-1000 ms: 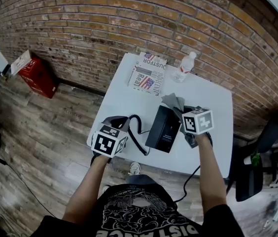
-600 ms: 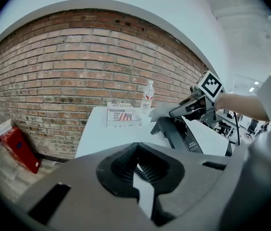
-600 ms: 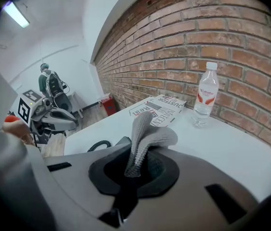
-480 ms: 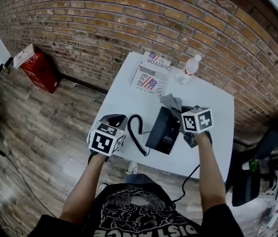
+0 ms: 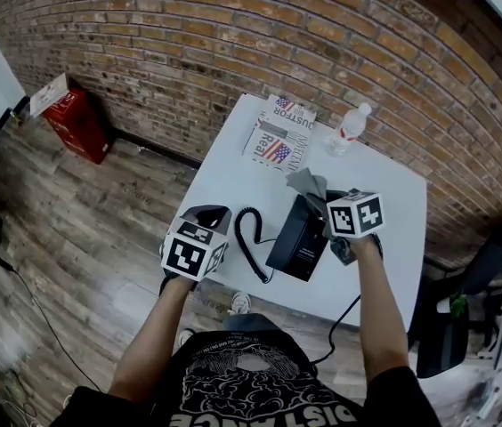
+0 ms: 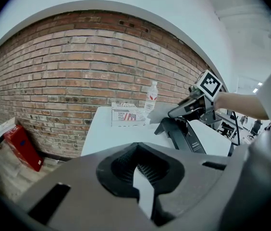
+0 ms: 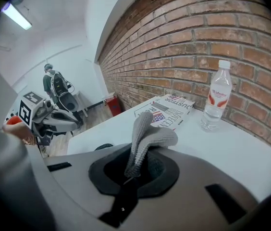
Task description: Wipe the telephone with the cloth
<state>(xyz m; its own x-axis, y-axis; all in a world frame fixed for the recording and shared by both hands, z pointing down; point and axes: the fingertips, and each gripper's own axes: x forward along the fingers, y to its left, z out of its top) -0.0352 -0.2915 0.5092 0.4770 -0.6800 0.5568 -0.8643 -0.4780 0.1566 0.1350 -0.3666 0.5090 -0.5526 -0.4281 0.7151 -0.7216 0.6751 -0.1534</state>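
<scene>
The black telephone (image 5: pixel 297 238) stands on the white table (image 5: pixel 224 172), with its coiled cord (image 5: pixel 249 243) lying to its left. My right gripper (image 5: pixel 329 201) hovers over the phone's far end, shut on a grey cloth (image 5: pixel 309 183) that sticks up from its jaws and folds over (image 7: pixel 147 134). My left gripper (image 5: pixel 208 213) is at the table's front left edge, left of the cord and apart from the phone. A narrow gap shows between its jaws (image 6: pixel 140 186) and nothing is in them. From there the telephone (image 6: pixel 186 136) appears under the right gripper (image 6: pixel 183 110).
A folded newspaper (image 5: pixel 278 140) and a plastic water bottle (image 5: pixel 347 127) sit at the table's far edge by the brick wall. A red box (image 5: pixel 77 123) stands on the floor at left, and a dark chair (image 5: pixel 465 301) at right. A person (image 7: pixel 54 85) stands far behind.
The head view has shifted a little. The left gripper now sits slightly farther left of the cord. The right gripper stays over the phone with the cloth.
</scene>
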